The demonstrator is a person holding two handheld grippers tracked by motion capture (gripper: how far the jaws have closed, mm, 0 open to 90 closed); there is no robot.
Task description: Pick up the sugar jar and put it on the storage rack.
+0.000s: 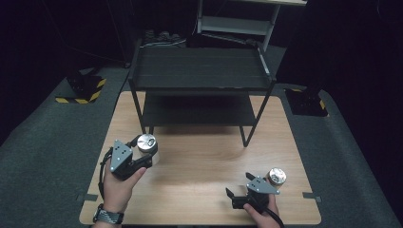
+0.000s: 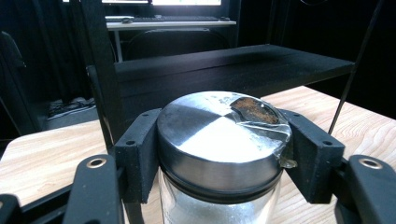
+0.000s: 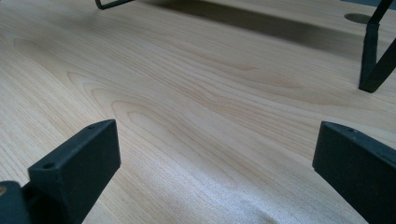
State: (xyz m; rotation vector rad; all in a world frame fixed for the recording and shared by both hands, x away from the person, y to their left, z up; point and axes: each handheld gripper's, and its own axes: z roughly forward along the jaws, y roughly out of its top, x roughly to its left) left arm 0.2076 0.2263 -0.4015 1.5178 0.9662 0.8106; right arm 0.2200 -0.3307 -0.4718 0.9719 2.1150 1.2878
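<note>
Left gripper [image 1: 142, 154] is clamped on the clear glass jar with brushed-metal lid [image 2: 219, 140], upright, lower left of the high view. Black two-tier metal shelf [image 1: 199, 71] sits directly above it in frame. Right gripper [image 1: 237, 197] is wide, nothing between its jaws, low over the wooden desk [image 1: 204, 156]; a second metal-lidded jar [image 1: 276, 176] stands just beside it.

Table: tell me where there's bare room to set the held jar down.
The table is bare between the left gripper, shut on a jar, and the right gripper, open. The black shelf's two tiers look bare. It is crowded at the near right, by the second jar.
</note>
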